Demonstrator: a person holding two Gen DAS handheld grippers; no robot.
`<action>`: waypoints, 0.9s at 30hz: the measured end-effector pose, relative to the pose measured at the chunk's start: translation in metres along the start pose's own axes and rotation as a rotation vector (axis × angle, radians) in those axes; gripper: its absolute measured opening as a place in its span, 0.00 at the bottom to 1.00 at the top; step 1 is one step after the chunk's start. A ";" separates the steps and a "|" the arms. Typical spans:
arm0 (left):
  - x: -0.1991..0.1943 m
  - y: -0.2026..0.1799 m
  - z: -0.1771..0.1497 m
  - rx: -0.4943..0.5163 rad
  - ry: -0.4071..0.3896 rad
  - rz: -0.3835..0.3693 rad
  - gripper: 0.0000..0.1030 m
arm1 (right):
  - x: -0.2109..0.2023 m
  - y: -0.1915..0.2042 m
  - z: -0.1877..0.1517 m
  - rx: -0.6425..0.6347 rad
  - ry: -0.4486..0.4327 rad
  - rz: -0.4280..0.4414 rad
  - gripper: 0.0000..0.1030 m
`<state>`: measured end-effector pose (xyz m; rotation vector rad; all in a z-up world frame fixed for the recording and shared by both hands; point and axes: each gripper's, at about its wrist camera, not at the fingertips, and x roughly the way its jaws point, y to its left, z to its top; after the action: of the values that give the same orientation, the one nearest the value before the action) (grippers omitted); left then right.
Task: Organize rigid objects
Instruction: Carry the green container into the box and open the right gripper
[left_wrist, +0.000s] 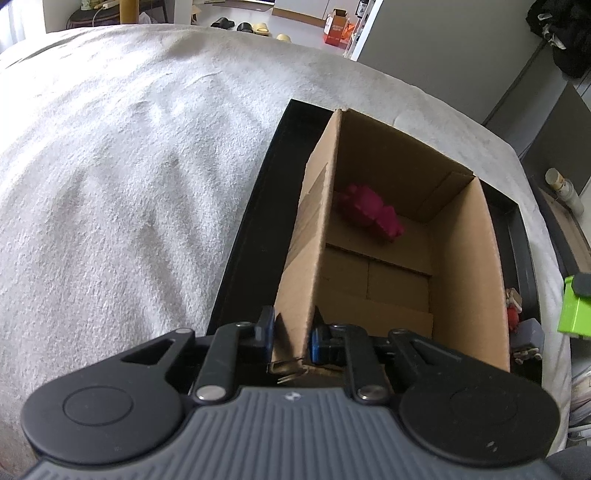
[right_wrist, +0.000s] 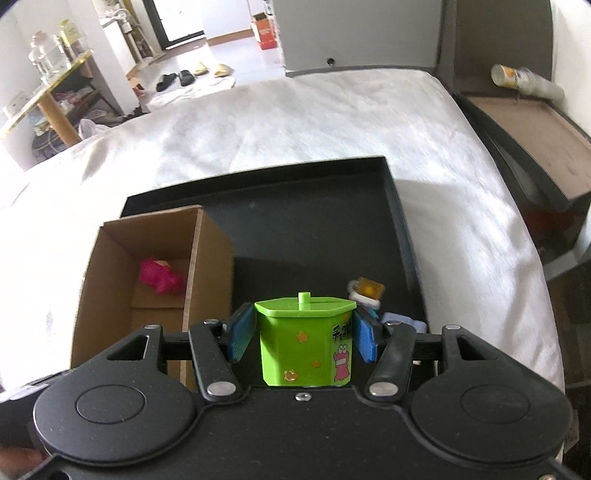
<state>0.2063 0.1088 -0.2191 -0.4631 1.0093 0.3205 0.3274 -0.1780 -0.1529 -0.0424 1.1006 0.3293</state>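
Green toy box (right_wrist: 304, 343) clamped in right claw (right_wrist: 302, 338), left claw (left_wrist: 291, 341) pinching cardboard box (left_wrist: 314, 258) wall

Between my right gripper's (right_wrist: 303, 341) blue pads (right_wrist: 243, 332) I saw a lime-green box (right_wrist: 304, 347) with small orange stars and a pink cartoon face under black lettering. Ahead to its left stood a plain brown carton (right_wrist: 207, 258) with a magenta toy (right_wrist: 159, 280) inside, on a black tray (right_wrist: 314, 221). A white fuzzy blanket (right_wrist: 332, 122) lay beyond. My left gripper (left_wrist: 291, 338) was black with blue pads (left_wrist: 317, 341).
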 end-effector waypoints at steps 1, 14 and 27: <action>0.000 0.000 0.000 -0.002 0.002 -0.002 0.16 | -0.001 0.004 0.001 -0.005 -0.004 0.004 0.53; 0.001 0.002 0.000 -0.019 0.019 -0.039 0.17 | 0.003 0.047 0.012 -0.077 -0.018 0.031 0.53; 0.004 0.002 0.001 -0.018 0.029 -0.068 0.18 | 0.018 0.099 0.019 -0.136 -0.005 0.089 0.54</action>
<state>0.2079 0.1114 -0.2222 -0.5184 1.0171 0.2634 0.3236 -0.0758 -0.1476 -0.1137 1.0757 0.4833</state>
